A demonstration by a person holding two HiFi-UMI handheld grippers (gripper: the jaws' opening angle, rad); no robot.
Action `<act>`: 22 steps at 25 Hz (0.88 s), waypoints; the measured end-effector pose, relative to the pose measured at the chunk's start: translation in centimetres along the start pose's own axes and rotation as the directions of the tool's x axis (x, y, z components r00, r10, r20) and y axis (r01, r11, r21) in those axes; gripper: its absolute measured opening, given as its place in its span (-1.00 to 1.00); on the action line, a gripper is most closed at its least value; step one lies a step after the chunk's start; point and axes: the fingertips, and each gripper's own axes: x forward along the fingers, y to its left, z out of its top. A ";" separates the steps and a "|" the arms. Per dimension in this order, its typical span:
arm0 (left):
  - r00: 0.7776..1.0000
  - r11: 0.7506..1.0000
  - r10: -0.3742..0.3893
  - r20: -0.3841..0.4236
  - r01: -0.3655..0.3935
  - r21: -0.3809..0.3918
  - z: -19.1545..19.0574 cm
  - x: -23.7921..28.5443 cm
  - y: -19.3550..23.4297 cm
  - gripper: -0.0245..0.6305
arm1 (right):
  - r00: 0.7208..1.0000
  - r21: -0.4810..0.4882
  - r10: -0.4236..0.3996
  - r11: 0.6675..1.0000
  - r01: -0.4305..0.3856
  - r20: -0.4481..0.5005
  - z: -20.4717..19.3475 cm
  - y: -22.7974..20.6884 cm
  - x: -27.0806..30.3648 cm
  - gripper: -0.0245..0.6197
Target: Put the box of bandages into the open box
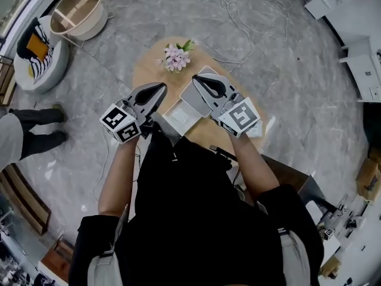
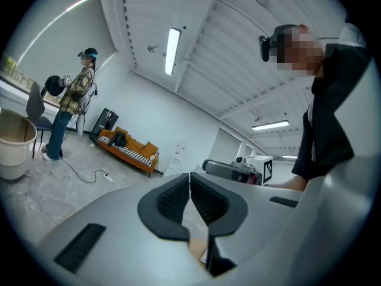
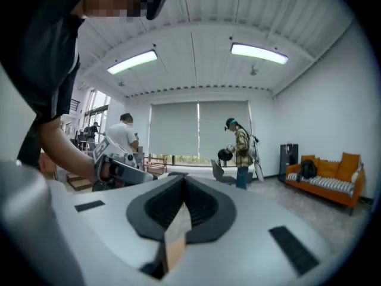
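Observation:
In the head view both grippers are held over a small oval wooden table (image 1: 149, 70). A white open box (image 1: 191, 105) lies on it, partly hidden beneath my right gripper (image 1: 196, 79). I cannot make out the box of bandages in any view. My left gripper (image 1: 162, 87) hovers at the box's left side, its jaws pressed together and empty. In the left gripper view the left gripper (image 2: 190, 179) points out at the room, pads touching. In the right gripper view the right gripper (image 3: 183, 181) is likewise shut with nothing between its pads.
A small bunch of pink flowers (image 1: 177, 56) stands at the table's far side. Cables (image 1: 238, 16) trail over the grey floor behind it. A round basket chair (image 1: 77, 9) stands far left. A standing person's legs (image 1: 36, 130) are at the left.

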 end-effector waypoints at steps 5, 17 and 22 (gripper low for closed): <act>0.999 0.995 -0.023 0.049 0.018 0.102 5.3 -0.8 -3.5 -0.86 | 0.981 -0.108 0.097 0.991 -0.079 0.168 8.7 1.3 -2.7 -0.89; 0.987 0.957 -0.153 0.056 0.134 0.256 9.3 -2.4 -10.4 -0.86 | 0.898 0.029 0.287 0.949 -0.314 0.332 12.2 3.9 -8.1 -0.89; 0.982 0.957 -0.178 0.058 0.159 0.240 9.4 -1.9 -10.5 -0.86 | 0.888 0.056 0.332 0.929 -0.367 0.318 11.0 4.9 -7.1 -0.89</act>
